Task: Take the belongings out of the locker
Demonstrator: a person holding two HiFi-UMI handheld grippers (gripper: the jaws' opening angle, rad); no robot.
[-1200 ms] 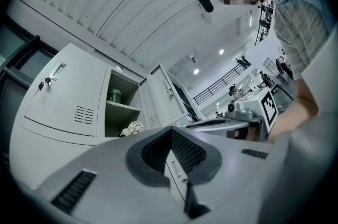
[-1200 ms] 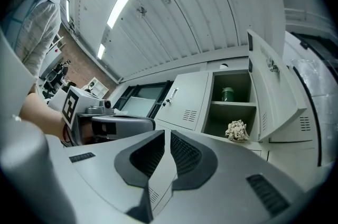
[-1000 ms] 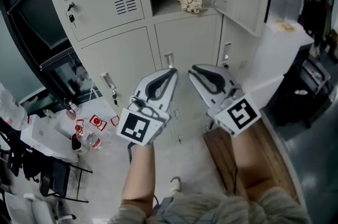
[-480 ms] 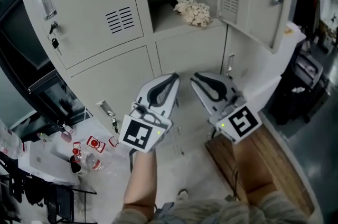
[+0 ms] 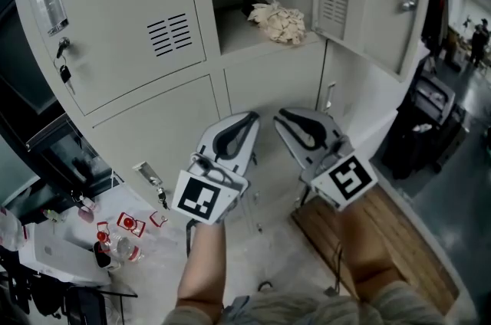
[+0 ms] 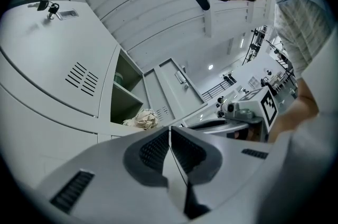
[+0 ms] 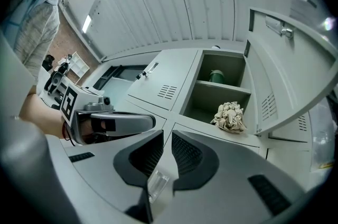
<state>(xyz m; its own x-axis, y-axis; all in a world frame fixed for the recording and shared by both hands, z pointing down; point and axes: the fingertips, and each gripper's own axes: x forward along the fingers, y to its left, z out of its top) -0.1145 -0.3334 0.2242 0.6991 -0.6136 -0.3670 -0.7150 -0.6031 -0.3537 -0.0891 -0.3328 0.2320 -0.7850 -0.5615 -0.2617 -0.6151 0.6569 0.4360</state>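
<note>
head view / scene: the locker has one compartment open at top centre, its door swung out to the right.
head view / task thing: the cloth bundle lies on the compartment's shelf, towards the right and just beside the door's inner edge.
head view / tongs: the left tongs and right tongs sit side by side, tips near each other. Both are below the open compartment and well apart from the bundle.
left gripper view / left tongs: the jaws are pressed together with nothing between them. The bundle shows beyond the tips, untouched.
left gripper view / risk: arriving with the jaws closed would likely shove the loose cloth deeper in instead of catching it.
right gripper view / right tongs: the jaws are closed to a thin slit and hold nothing.
right gripper view / contents: the bundle is on the lower shelf and a green item is on the upper shelf behind; what the item is cannot be told.
right gripper view / risk 1: the door stands close on the right, so a wide swing could knock it or push it shut.
right gripper view / risk 2: the cloth is crumpled, so pinching one fold may let it unravel and drop.
right gripper view / risk 3: the green item is easy to miss, and the job would probably be left incomplete.
both / risk: the compartment is narrow, so two tongs going in together could clash.
</note>
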